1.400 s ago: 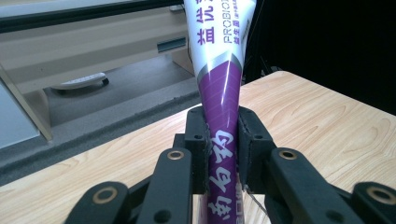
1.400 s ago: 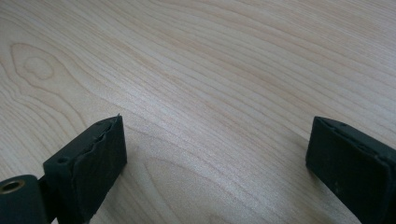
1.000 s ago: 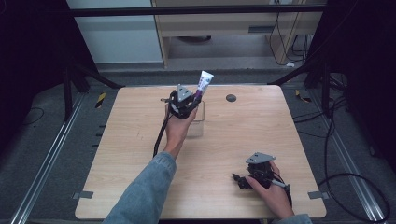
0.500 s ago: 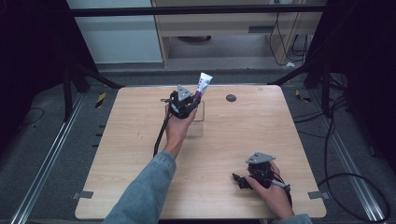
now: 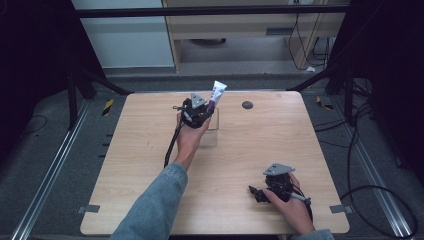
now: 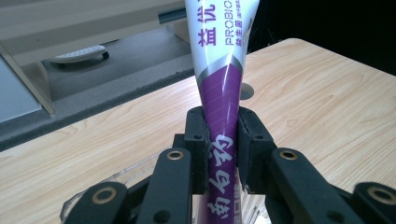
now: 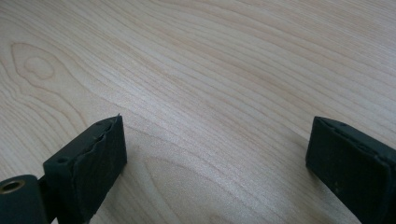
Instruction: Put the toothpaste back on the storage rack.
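The soft plastic tube (image 6: 223, 88) is white above and purple below, split by a silver chevron band, with purple lettering on the white and white characters on the purple. The pale wooden worktop (image 5: 280, 135) shows fine grain. Both grippers' jaws are matte black.

The pale wooden worktop (image 5: 260, 145) is lit evenly and softly from above, while its surroundings stay very dark. Shadows are faint. The right gripper view is slightly blurred nearby.

tube (image 6: 223, 93): glossy plastic | table (image 5: 280, 135): matt pale wood grain | fingers (image 7: 88, 161): matt black
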`<state>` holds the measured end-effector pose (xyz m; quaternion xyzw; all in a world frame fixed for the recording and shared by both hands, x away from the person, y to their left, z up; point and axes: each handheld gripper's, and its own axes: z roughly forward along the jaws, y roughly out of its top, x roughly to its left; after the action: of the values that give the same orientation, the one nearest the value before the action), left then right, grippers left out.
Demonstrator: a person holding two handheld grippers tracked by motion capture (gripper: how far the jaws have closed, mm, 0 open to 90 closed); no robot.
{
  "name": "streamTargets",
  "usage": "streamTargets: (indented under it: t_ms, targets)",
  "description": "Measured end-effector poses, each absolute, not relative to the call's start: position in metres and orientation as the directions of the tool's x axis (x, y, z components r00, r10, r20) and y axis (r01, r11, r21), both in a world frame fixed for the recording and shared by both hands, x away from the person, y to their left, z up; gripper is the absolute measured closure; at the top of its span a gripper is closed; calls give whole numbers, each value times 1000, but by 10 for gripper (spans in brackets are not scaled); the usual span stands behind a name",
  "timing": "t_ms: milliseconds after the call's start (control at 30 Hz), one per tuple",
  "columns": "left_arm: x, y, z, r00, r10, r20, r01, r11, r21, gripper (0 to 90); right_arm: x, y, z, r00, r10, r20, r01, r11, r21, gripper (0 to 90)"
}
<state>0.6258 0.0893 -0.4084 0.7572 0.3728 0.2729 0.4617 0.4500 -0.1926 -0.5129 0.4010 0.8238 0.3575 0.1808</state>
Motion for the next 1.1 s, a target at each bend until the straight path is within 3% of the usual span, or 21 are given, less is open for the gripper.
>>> streamTargets:
  t_ms: [1100]
  targets:
    - [623, 94, -416, 576, 814, 78, 352, -332, 875, 758, 450, -192, -513, -611, 791, -6, 536, 419, 733, 54]
